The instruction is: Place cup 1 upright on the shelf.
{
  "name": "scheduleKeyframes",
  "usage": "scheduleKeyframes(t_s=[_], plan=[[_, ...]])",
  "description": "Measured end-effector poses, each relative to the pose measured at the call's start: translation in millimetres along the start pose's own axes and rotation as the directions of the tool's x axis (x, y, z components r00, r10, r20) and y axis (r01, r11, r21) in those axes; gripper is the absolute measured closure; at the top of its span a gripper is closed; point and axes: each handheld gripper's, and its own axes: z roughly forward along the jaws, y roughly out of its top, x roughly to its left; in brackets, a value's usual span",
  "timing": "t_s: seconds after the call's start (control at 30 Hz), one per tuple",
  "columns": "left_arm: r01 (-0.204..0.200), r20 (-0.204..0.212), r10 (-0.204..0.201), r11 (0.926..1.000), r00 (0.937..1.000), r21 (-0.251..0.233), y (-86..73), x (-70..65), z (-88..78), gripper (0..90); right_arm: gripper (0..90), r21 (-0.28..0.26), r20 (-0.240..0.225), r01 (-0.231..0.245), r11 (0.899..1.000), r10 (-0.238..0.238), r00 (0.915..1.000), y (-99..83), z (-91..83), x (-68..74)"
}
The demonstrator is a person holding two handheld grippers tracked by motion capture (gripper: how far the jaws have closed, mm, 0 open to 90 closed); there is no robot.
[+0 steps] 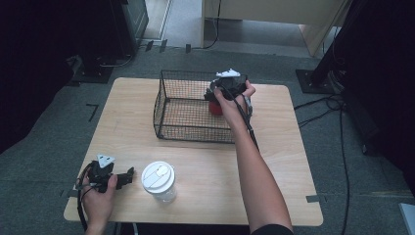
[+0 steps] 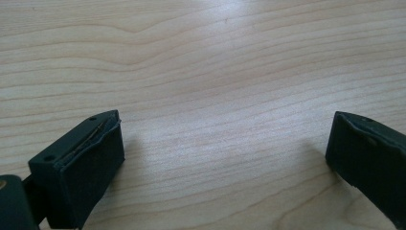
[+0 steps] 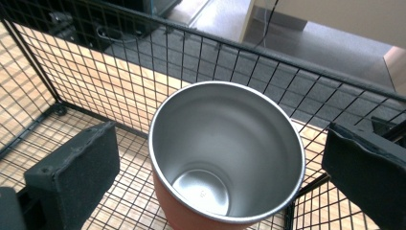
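Observation:
A red cup (image 1: 214, 108) with a bare steel inside stands upright in the far right corner of a black wire basket (image 1: 161, 105). My right gripper (image 1: 214, 99) reaches down into that corner. In the right gripper view its jaws stand wide apart on either side of the cup (image 3: 225, 163), with a gap on each side, so the right gripper (image 3: 220, 139) is open and holds nothing. The basket's mesh wall (image 3: 95, 72) rises just behind the cup. My left gripper (image 1: 128, 177) rests at the table's front left, open (image 2: 225, 139) over bare wood.
A clear plastic cup with a white lid (image 1: 158, 180) stands just right of the left gripper. The wooden table (image 1: 274, 161) has bare wood on its right side and front. Cables and black stands lie on the grey floor around it.

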Motion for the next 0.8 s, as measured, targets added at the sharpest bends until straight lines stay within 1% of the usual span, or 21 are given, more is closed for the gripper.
scheduleKeyframes(t_s=[0.17, 0.23, 0.27, 0.3, 0.4, 0.53, 0.6, 0.67, 0.8], plan=[[0.000, 0.000, 0.000, 1.0000, 1.0000, 0.001, 0.0, 0.0, 0.0, 0.0, 0.0, -0.046, -0.037, -0.021, 0.999, 0.019, 0.9991, 0.8, -14.5, -1.9], [0.000, 0.000, 0.000, 1.0000, 1.0000, 0.000, 0.0, 0.0, 0.0, 0.0, 0.0, -0.063, -0.041, -0.027, 0.998, 0.024, 0.9989, 1.7, -21.7, -2.1], [0.000, 0.000, 0.000, 1.0000, 1.0000, 0.000, 0.0, 0.0, 0.0, 0.0, 0.0, -0.082, -0.053, -0.030, 0.996, 0.026, 0.9983, 2.3, -29.0, -2.4], [0.000, 0.000, 0.000, 1.0000, 1.0000, -0.001, 0.0, 0.0, 0.1, 0.0, 0.0, -0.082, -0.053, -0.030, 0.996, 0.026, 0.9983, 2.3, -29.0, -2.4], [0.002, 0.000, -0.002, 1.0000, 1.0000, -0.002, 0.0, -0.2, 0.2, 0.0, 0.0, -0.105, -0.070, -0.037, 0.994, 0.030, 0.9971, 2.8, -40.2, -2.1], [0.000, 0.000, 0.000, 1.0000, 1.0000, -0.001, 0.0, -0.1, 0.1, 0.0, 0.0, -0.139, -0.073, -0.027, 0.990, 0.017, 0.9972, 1.9, -55.0, -1.7], [0.000, 0.000, 0.000, 1.0000, 1.0000, -0.001, 0.0, -0.1, 0.1, 0.0, 0.0, -0.147, -0.074, -0.022, 0.989, 0.011, 0.9972, 0.6, -59.7, -1.8], [-0.001, 0.000, 0.001, 1.0000, 1.0000, 0.000, 0.0, 0.0, 0.0, 0.0, 0.0, -0.156, -0.074, -0.023, 0.988, 0.011, 0.9972, -1.1, -64.1, -2.0], [-0.001, 0.000, 0.001, 1.0000, 1.0000, 0.000, 0.0, 0.0, 0.0, 0.0, 0.0, -0.175, -0.089, -0.032, 0.984, 0.016, 0.9959, -5.5, -74.8, -2.9]])
